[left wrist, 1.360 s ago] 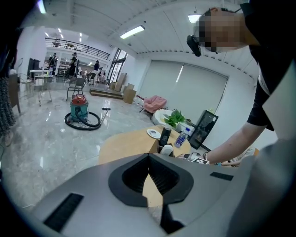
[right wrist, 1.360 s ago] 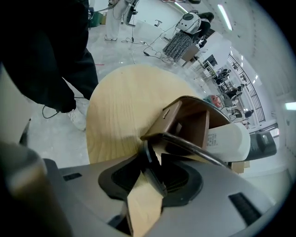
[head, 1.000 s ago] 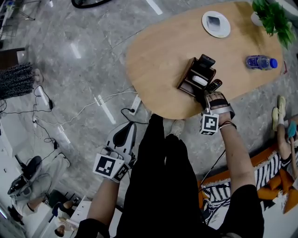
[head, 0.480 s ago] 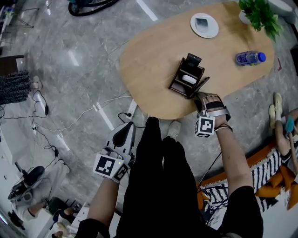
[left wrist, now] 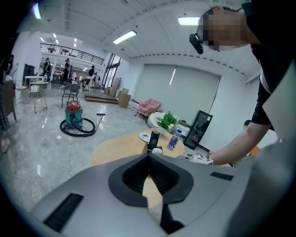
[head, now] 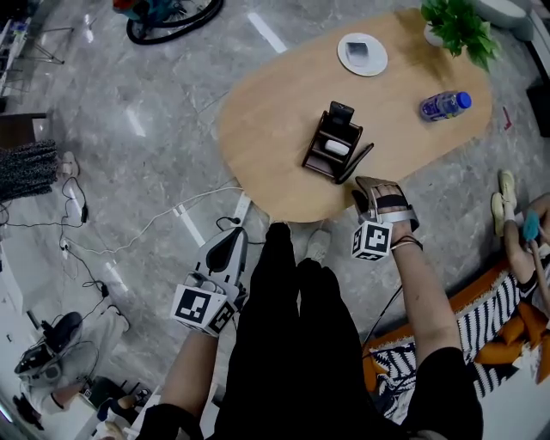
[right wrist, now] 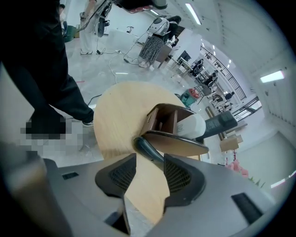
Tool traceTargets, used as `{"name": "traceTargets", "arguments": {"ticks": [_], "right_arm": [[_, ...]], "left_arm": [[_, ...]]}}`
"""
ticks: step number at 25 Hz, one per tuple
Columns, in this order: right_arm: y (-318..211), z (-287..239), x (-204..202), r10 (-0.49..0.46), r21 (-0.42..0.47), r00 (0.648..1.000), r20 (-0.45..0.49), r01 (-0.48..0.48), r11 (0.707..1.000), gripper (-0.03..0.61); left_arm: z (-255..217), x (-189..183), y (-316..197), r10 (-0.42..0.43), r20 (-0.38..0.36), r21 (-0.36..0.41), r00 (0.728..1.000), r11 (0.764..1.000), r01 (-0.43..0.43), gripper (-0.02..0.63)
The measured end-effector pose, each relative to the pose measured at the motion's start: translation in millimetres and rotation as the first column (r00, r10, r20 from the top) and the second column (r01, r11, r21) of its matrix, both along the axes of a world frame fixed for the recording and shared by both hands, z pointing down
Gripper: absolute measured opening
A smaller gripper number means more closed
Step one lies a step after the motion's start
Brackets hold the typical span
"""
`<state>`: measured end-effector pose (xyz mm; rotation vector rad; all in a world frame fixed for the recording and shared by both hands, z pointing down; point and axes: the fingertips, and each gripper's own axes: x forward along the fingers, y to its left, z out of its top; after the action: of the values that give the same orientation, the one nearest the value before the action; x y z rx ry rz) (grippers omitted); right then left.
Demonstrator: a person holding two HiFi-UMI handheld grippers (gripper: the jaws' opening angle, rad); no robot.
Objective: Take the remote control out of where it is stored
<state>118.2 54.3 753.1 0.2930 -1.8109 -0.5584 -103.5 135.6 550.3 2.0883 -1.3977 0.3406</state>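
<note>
Remote control [head: 359, 161]: one dark slim unit, out of the holder [head: 314, 153], leaning on edge against the holder's near-right side with its lower end on the table [head: 266, 120].

Right gripper [head: 371, 185]: just near-side of the holder, over the table edge. Its jaws have just been opening and now stand spread wide. In the right gripper view the remote's [right wrist: 149, 149] low end sits at the mouth of the right gripper [right wrist: 149, 160], with the pads not pressing it.

Left gripper [head: 230, 245]: well apart from the holder, off the table, low beside the person's leg. Jaws are pressed together with nothing between them, as the left gripper view [left wrist: 149, 157] shows.

Holder: one brown open box, roughly mid-table.
- One black upright device [head: 341, 113], remote-like, in its far compartment.
- One white rounded item [head: 337, 147] lying in the middle; I can't tell what it is.

Beyond the holder:
- One white plate [head: 362, 53] on the far side.
- One water bottle [head: 444, 105] lying to the right.
- One potted plant [head: 455, 24] at the far-right table end.
</note>
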Motion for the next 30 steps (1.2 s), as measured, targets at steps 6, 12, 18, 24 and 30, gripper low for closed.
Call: {"name": "traceTargets", "arguments": {"ticks": [6,12,18,24,30], "right_arm": [[-5.8,-63.6,10.1,0.214,-0.024,0.962,0.169,-0.213,0.977,0.184],[-7.2,-133.2,22.4,0.277,0.017,0.927,0.253,-0.290,0.957,0.184],[-17.0,-216.1,45.2,0.429,-0.005,0.798,0.423,-0.472,0.882,0.158],[-15.6,-292.1,63.0,0.508,-0.037,0.632,0.586,-0.605,0.795,0.084],[-6.6,-327.9,80.6,0.639,-0.314,0.251,0.727,-0.706,0.634,0.025]], "left_arm": [[-28.1,13.7,-12.0,0.022,0.000,0.056,1.000,0.998,-0.022,0.006],[-67.0,35.7,-25.4,0.076,0.001,0.116,0.997,0.990,-0.075,0.006],[-114.2,55.2,-52.6,0.118,0.012,0.202,0.993,0.972,-0.118,0.006],[-148.1,74.1,-65.2,0.161,0.031,0.246,0.987,0.956,-0.163,0.006],[-152.5,83.3,-71.6,0.171,0.015,0.260,0.985,0.951,-0.169,0.006]]}}
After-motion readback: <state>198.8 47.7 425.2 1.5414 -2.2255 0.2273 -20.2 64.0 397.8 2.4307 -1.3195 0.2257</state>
